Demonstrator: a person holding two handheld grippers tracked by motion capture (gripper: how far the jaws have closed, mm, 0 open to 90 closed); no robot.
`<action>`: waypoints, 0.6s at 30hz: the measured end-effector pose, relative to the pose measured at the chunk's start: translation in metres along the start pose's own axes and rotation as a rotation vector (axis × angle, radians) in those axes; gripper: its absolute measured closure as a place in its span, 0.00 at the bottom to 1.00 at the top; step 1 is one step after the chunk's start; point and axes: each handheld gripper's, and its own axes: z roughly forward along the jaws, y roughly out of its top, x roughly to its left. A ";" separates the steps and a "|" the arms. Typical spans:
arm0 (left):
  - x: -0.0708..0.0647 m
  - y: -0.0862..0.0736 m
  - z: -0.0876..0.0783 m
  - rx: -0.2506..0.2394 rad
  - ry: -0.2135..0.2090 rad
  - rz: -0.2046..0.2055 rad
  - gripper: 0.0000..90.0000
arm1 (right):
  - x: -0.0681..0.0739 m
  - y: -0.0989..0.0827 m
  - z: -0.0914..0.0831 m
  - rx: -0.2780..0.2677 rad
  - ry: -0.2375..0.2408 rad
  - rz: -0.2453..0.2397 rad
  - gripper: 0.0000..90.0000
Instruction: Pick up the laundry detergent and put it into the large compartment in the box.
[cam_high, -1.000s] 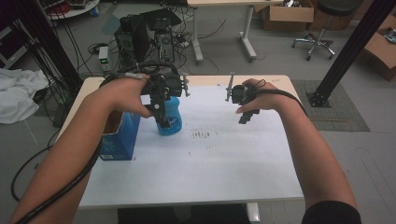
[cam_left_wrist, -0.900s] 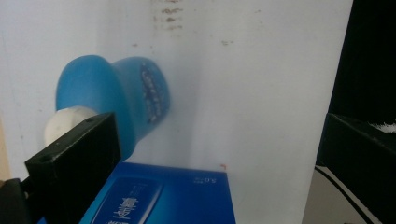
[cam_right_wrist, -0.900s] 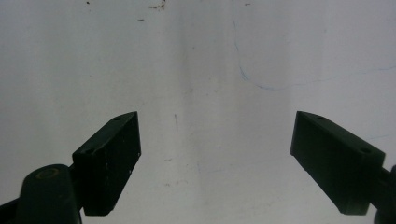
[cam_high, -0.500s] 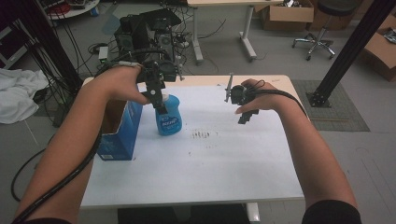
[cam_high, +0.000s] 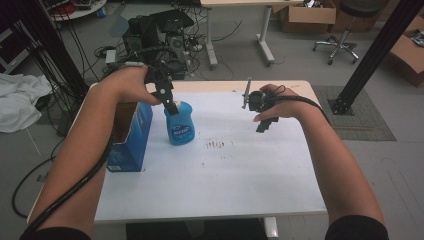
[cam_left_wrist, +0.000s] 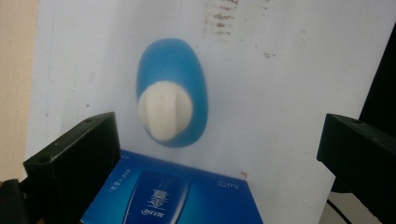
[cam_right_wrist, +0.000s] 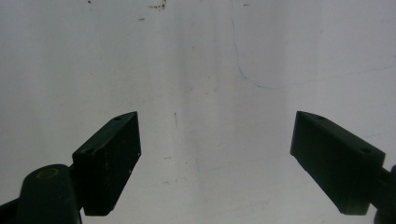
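My left gripper (cam_high: 169, 102) hangs right over the blue bottle (cam_high: 178, 123), jaws spread wide and holding nothing; through its own camera I look straight down on the bottle's white cap (cam_left_wrist: 164, 111). The bottle stands upright on the white table (cam_high: 225, 180), just beside the open blue carton (cam_high: 131, 135). My right gripper (cam_high: 264, 121) hovers well apart to the right, jaws wide open over bare tabletop.
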 end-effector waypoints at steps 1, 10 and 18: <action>0.001 0.000 0.002 -0.004 -0.003 -0.010 0.00 | 0.001 0.001 0.000 0.003 0.001 0.002 0.18; 0.014 -0.002 0.017 0.007 -0.011 -0.032 0.00 | 0.001 0.004 0.002 0.001 -0.001 -0.008 0.18; 0.020 -0.002 0.031 0.017 -0.021 -0.044 0.00 | 0.002 0.005 0.002 0.005 0.000 -0.006 0.18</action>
